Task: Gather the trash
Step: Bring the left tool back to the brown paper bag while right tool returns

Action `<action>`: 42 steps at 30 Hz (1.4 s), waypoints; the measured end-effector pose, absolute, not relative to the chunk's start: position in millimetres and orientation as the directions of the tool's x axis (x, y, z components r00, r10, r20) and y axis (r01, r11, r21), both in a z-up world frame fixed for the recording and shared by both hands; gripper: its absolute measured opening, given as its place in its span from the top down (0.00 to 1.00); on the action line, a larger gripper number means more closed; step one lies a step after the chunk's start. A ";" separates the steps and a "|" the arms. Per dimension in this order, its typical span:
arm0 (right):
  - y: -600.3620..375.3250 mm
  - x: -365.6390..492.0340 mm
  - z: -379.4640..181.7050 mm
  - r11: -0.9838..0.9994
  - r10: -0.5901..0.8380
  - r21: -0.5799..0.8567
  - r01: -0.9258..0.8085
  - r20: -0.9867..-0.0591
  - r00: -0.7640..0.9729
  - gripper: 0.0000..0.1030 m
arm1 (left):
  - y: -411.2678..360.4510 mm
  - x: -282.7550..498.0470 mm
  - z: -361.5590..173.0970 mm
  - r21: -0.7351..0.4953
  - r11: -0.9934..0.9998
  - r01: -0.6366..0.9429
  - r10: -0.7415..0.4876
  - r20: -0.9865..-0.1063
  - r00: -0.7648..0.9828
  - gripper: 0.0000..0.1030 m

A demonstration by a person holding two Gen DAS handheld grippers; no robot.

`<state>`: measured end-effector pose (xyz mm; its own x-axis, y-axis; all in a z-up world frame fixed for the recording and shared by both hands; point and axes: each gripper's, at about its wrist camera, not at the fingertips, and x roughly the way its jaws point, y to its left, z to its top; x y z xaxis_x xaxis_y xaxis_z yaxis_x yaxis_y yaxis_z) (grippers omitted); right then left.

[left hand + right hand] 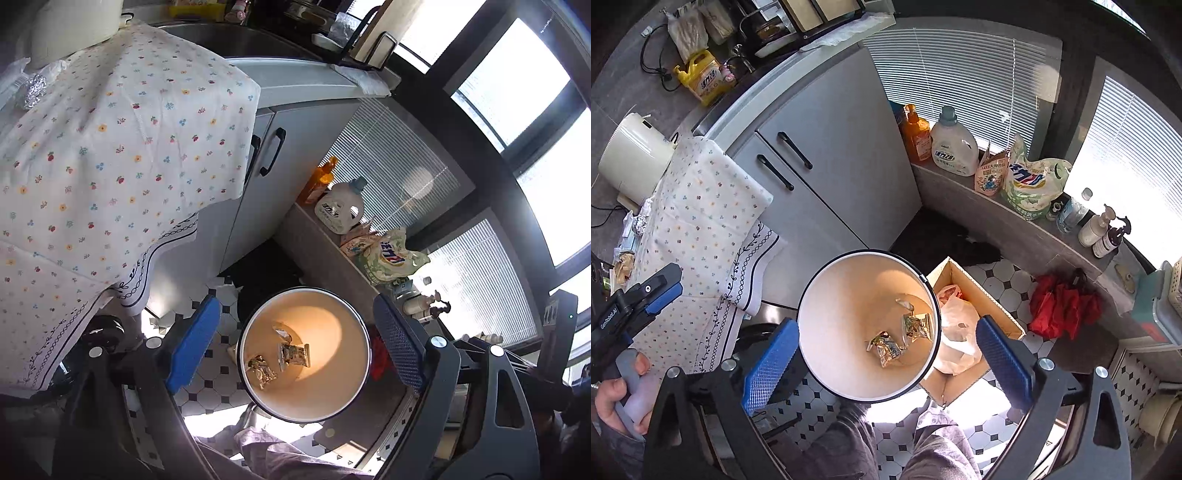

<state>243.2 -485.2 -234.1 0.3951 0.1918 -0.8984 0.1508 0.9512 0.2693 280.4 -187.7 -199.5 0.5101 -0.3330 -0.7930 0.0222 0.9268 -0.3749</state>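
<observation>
- The floor (pixel 1008 284) is white tile with small black diamonds; a grey cabinet (pixel 827 155) with two black handles stands at the back, and slatted blinds (pixel 960 70) cover the windows.
- A floral cloth (pixel 701 221) drapes a table to my left; a ball of foil (pixel 35 90) lies on it near the far edge, beside a cream appliance (pixel 631 155).
- A round white bin (pixel 812 332) stands on the floor under me, and both my grippers hang above it.
- My left gripper (pixel 295 354) is spread wide with nothing between the blue pads; my right gripper (pixel 882 358) is likewise wide apart and holds nothing.
- The trash is in the bin: I count three crumpled wrappers (pixel 886 347) on its bottom.
- One cardboard box (pixel 990 295) sits just beside the bin, with a white plastic bag (pixel 956 332) in it.
- Along the ledge (pixel 960 192) I count two jugs, one orange (pixel 918 136) and one white (pixel 953 144), two refill pouches (pixel 1027 184) and two pump bottles (pixel 1104 232).
- One red bundle of cloth (pixel 1060 306) lies on the floor by the ledge.
</observation>
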 end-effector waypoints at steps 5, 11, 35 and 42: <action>-446.9 267.1 -210.3 0.956 0.240 0.288 0.053 -0.874 0.422 0.08 | -147.8 267.0 -167.2 -0.324 0.945 -0.044 -0.235 -0.767 0.596 0.08; -400.4 289.7 -179.5 0.951 0.290 0.307 -0.038 -0.840 0.459 0.08 | -94.7 250.4 -135.6 -0.288 0.947 -0.140 -0.124 -0.733 0.669 0.06; -205.5 336.0 -120.4 0.916 0.389 0.269 -0.298 -0.775 0.497 0.08 | 105.2 220.8 -115.0 -0.336 0.868 -0.365 0.058 -0.661 0.748 0.18; -166.0 343.0 -117.6 0.921 0.366 0.230 -0.315 -0.792 0.489 0.08 | 145.3 252.5 -133.4 -0.361 0.870 -0.338 0.003 -0.679 0.734 0.33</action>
